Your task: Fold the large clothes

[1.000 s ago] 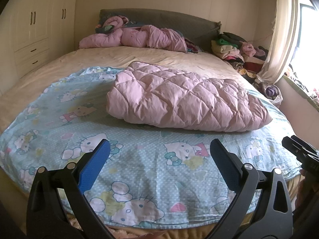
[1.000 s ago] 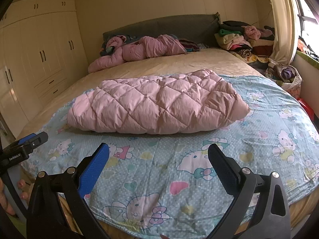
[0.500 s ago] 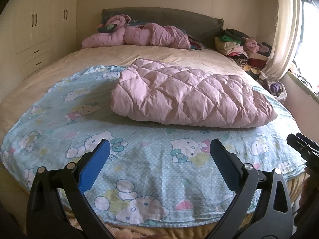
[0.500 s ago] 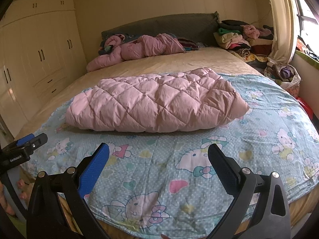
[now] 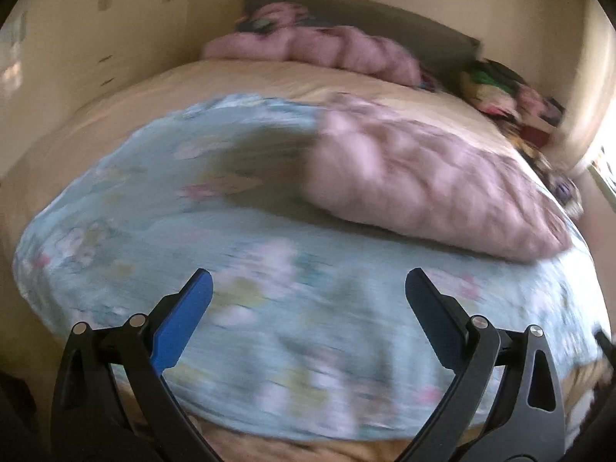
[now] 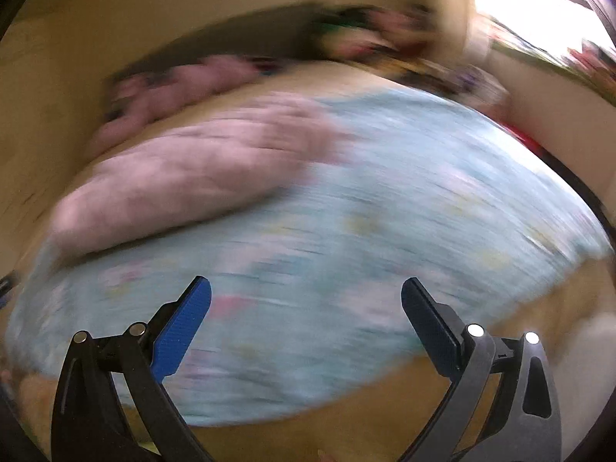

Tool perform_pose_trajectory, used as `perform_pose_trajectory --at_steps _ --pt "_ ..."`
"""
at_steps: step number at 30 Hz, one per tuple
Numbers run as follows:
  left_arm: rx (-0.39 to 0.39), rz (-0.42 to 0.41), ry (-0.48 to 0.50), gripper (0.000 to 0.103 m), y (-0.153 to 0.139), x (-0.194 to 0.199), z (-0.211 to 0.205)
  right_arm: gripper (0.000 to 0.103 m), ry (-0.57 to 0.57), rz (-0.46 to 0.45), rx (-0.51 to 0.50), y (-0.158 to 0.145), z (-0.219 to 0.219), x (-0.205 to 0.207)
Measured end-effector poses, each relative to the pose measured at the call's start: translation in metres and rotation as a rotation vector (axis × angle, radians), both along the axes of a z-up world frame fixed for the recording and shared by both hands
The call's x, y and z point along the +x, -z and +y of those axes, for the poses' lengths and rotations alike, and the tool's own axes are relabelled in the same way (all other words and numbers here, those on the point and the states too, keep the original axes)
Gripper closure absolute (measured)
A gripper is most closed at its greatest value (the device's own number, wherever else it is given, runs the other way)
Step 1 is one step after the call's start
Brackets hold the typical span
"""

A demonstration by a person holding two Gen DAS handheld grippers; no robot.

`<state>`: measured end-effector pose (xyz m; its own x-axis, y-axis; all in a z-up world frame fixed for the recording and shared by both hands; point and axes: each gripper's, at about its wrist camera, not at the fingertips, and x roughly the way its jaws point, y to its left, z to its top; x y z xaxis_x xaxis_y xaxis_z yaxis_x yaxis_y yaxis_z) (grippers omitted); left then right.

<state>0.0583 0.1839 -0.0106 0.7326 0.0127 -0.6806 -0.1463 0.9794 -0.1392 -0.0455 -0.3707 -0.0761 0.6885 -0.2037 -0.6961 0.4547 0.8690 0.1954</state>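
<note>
Left wrist view: heavily blurred. The left gripper point(image 5: 308, 288) stands wide open, holding nothing, above the near edge of the blue printed sheet point(image 5: 238, 308). The pink quilted coat point(image 5: 423, 188) lies in a bundle on the sheet, ahead and to the right, well apart from both fingers.

Right wrist view: blurred and tilted. The right gripper point(image 6: 306, 294) is also spread wide and empty. The coat point(image 6: 184, 177) lies ahead and to the left, untouched.

Risk: 2 empty grippers approaching puffy, slippery padding may pinch only 1 layer or catch the sheet, dragging the bundle instead of folding it.
</note>
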Motion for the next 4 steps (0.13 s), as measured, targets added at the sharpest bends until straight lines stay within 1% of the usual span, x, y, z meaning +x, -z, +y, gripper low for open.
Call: perform_pose_trajectory --at_steps 2,3,4 --pt "0.027 0.015 -0.086 0.009 0.004 0.012 0.045 0.004 0.221 0.060 0.000 0.020 -0.059 -0.033" --pt "0.053 0.032 -0.154 0.009 0.009 0.023 0.084 0.004 0.348 0.091 -0.004 0.031 -0.093 -0.056" --pt "0.070 0.046 -0.208 0.009 0.013 0.032 0.111 0.004 0.443 0.124 -0.018 0.039 -0.115 -0.074"
